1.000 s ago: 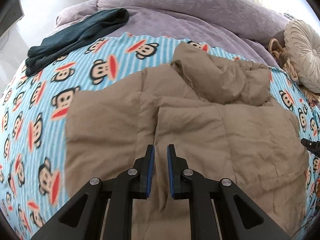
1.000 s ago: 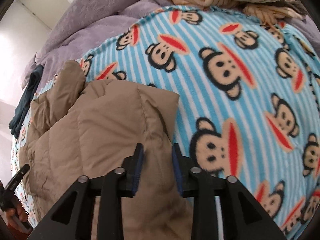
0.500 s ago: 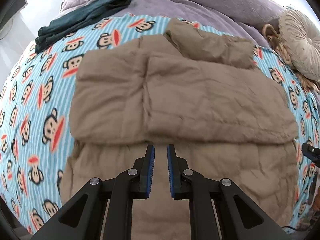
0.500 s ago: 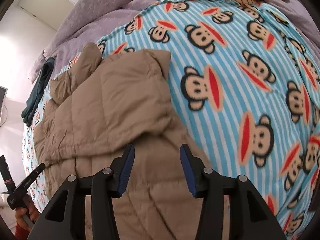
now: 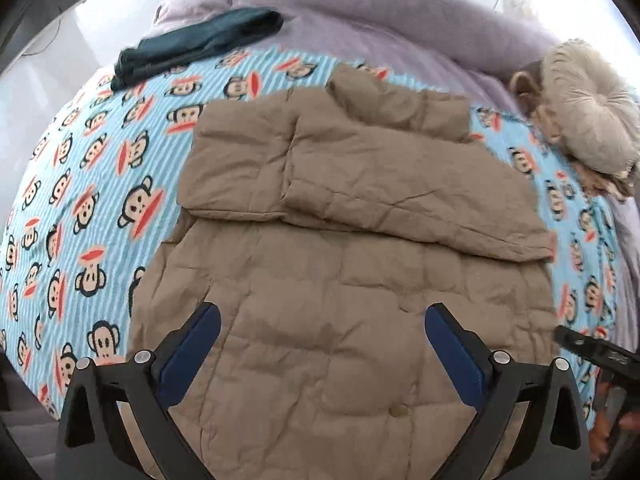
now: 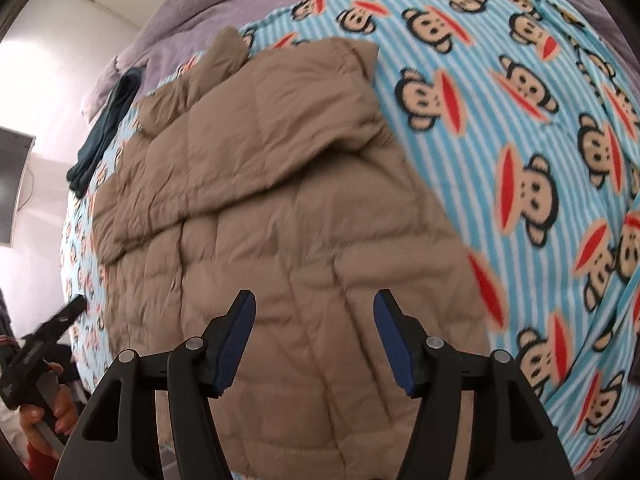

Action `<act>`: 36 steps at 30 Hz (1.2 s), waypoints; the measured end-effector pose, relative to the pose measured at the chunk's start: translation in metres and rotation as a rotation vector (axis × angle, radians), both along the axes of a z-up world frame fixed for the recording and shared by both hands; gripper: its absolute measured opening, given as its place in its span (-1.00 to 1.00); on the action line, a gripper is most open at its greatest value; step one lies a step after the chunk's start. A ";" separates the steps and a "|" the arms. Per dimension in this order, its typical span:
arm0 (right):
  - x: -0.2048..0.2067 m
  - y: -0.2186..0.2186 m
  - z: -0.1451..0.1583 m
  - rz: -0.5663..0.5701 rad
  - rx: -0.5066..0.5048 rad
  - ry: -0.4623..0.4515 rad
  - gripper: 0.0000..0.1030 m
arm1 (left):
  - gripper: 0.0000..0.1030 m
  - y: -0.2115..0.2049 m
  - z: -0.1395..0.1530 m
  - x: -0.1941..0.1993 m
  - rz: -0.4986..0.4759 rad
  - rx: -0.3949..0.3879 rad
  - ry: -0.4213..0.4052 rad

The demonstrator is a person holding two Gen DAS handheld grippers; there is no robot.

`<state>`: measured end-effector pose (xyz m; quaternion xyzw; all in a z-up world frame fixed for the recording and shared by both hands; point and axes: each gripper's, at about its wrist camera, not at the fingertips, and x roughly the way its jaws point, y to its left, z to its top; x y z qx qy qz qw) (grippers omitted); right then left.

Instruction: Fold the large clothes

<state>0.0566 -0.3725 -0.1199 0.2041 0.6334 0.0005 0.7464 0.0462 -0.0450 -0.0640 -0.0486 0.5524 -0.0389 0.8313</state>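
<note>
A large tan quilted jacket (image 5: 344,264) lies flat on the monkey-print blanket (image 5: 88,184), its sleeves folded across the upper body and the hood at the far end. My left gripper (image 5: 322,344) is open and empty above the jacket's lower half. The jacket also shows in the right wrist view (image 6: 280,216). My right gripper (image 6: 314,332) is open and empty above the jacket's lower right part. The right gripper's tip shows at the right edge of the left wrist view (image 5: 592,350), and the left gripper in the right wrist view (image 6: 44,336).
A dark teal garment (image 5: 196,48) lies at the far left of the bed on the purple cover (image 5: 400,28). A round beige cushion (image 5: 588,112) sits at the far right. The bed's near edge is just below the jacket's hem.
Both grippers have pulled back toward the near edge and risen, and both have opened wide. The folded sleeves now lie released across the jacket.
</note>
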 end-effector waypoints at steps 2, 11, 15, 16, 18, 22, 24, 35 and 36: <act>-0.008 0.005 0.000 0.023 0.016 0.012 0.27 | 0.98 0.000 0.007 -0.012 0.005 0.024 -0.005; -0.043 0.012 0.019 0.022 0.045 -0.024 0.59 | 0.98 -0.001 0.001 -0.054 -0.024 0.062 0.058; -0.061 0.009 0.021 -0.030 0.042 -0.021 0.66 | 0.98 0.005 -0.007 -0.066 -0.047 0.064 0.068; -0.067 0.009 0.020 -0.049 0.037 -0.018 0.67 | 0.98 0.006 -0.008 -0.068 -0.050 0.063 0.071; -0.076 0.010 0.019 -0.076 0.036 -0.011 0.67 | 0.98 0.013 -0.014 -0.072 -0.058 0.060 0.078; -0.091 0.022 0.013 -0.108 0.050 0.004 0.70 | 0.98 0.030 -0.027 -0.081 -0.073 0.057 0.108; -0.100 0.030 0.010 -0.129 0.055 0.003 0.70 | 0.98 0.038 -0.032 -0.085 -0.083 0.059 0.116; -0.144 0.057 -0.007 -0.282 0.103 0.029 1.00 | 0.98 0.077 -0.048 -0.113 -0.109 0.034 0.140; -0.149 0.057 -0.009 -0.299 0.117 0.036 1.00 | 0.98 0.086 -0.049 -0.117 -0.095 0.023 0.140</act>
